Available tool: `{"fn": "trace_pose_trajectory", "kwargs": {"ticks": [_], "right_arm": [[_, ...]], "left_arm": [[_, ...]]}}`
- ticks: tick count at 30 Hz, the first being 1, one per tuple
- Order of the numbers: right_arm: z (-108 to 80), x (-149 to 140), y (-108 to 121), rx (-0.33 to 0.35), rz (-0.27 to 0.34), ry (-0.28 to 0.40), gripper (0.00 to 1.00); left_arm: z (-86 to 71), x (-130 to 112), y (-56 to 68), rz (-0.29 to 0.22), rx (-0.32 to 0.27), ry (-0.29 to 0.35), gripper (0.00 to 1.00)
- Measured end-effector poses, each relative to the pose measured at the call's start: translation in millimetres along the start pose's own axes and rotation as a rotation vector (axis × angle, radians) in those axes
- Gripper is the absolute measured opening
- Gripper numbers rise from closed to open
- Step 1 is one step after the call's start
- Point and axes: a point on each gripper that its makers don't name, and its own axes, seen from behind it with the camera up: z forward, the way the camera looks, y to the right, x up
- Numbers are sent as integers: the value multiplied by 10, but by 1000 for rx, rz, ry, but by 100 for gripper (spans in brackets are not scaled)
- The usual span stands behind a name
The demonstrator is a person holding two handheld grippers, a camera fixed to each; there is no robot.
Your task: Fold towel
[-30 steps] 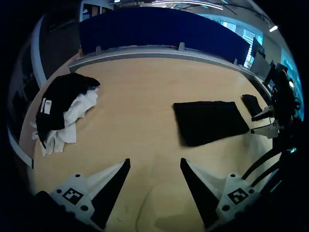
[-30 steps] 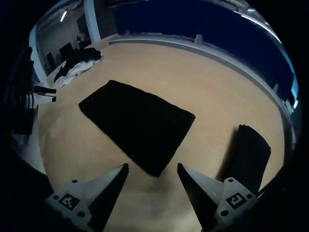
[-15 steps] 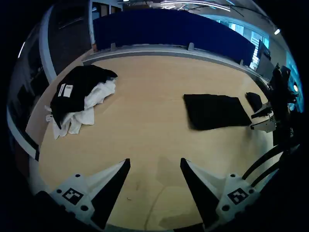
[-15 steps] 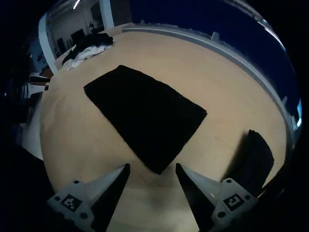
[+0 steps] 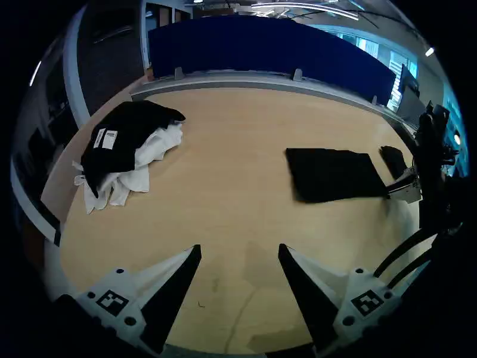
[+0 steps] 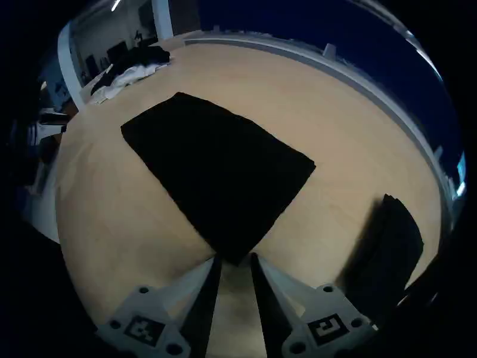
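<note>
Right gripper (image 6: 235, 259) fingers are nearly closed around the flat black rectangular cloth towel's (image 6: 220, 173) near corner, and we can't tell whether they grip it. We'd bite deeper before lifting. Left gripper (image 5: 238, 246) fingers are spread and hold nothing.

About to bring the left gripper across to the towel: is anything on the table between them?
Nothing visible. Bare table lies between the left gripper and the black towel. The clothes pile sits off to the side, and the right gripper is at one corner of the towel.
</note>
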Motion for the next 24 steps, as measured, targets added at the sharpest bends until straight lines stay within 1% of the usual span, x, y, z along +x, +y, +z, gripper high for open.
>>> {"fn": "trace_pose_trajectory", "kwargs": {"ticks": [3,6,10,14,18,24], "right_arm": [[1,-16,-2,6,-1,-6,35],[-11,-5,-15,11,-4,-2,27],[-16,4,-26,16,-8,1,24],[-6,6,-24,12,-12,5,13],[-4,20,-35,15,-5,10,11],[-30,66,0,1,-1,21,10]], "left_arm": [[12,-2,6,2,-1,-1,96],[27,-5,12,4,-2,-2,96],[46,-6,17,5,-4,-3,96],[44,-3,18,4,-4,-4,96],[45,-6,16,5,-5,-3,96],[53,-15,17,6,-6,-4,96]]}}
